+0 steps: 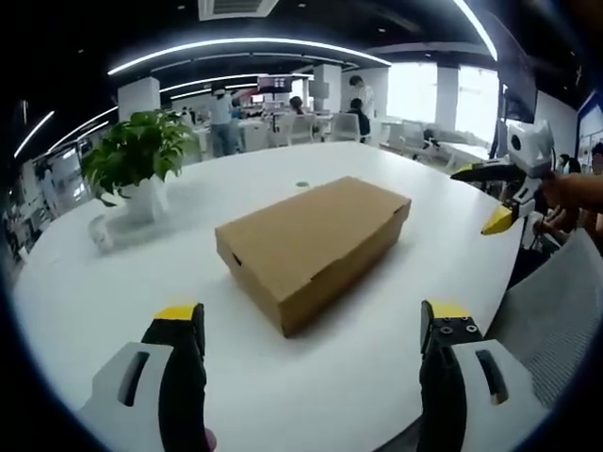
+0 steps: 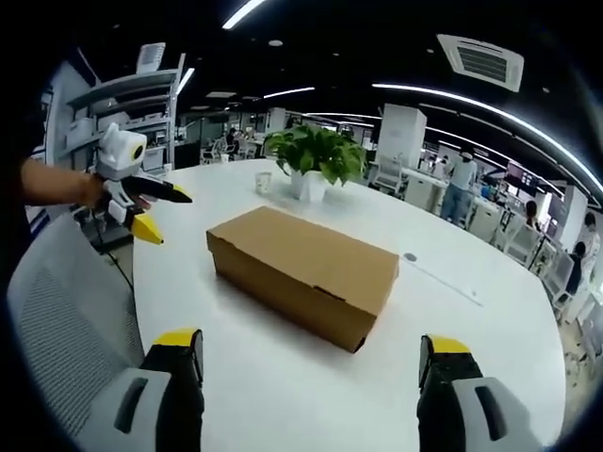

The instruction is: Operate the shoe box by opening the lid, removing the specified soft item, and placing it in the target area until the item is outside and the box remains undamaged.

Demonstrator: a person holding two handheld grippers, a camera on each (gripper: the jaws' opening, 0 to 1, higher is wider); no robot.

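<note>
I have the shoe box (image 1: 314, 247) sitting in the middle of the left gripper view, resting flat on the white counter (image 1: 113, 301). It is plain brown cardboard, long and low, with its lid closed down over the body; a seam runs along the side where the lid's edge meets the base, and a small notch shows on the near short end. I see no print or label on the faces turned to me. In the right gripper view the same box (image 2: 303, 273) lies at the centre of the frame, turned on a diagonal, one long side and one short end facing me, lid shut there too.

My left tool (image 1: 311, 325) rises from the bottom of its own view with its yellow-tipped jaws spread wide, nothing between them, and the box lies beyond the tips, apart from them. My right tool (image 2: 311, 350) stands the same way at the bottom of its view, jaws wide apart and clear of the box.

At the right edge of the left gripper view I can see the right tool (image 1: 504, 202) held in a hand (image 1: 575, 191) beside the counter's rim. At the upper left of the right gripper view the left tool (image 2: 155, 212) hangs over the counter's edge.

A potted plant (image 1: 141, 155) stands on the counter at the left of the left gripper view, well apart from the box; it sits behind the box, top centre, in the right gripper view (image 2: 316, 155).
</note>
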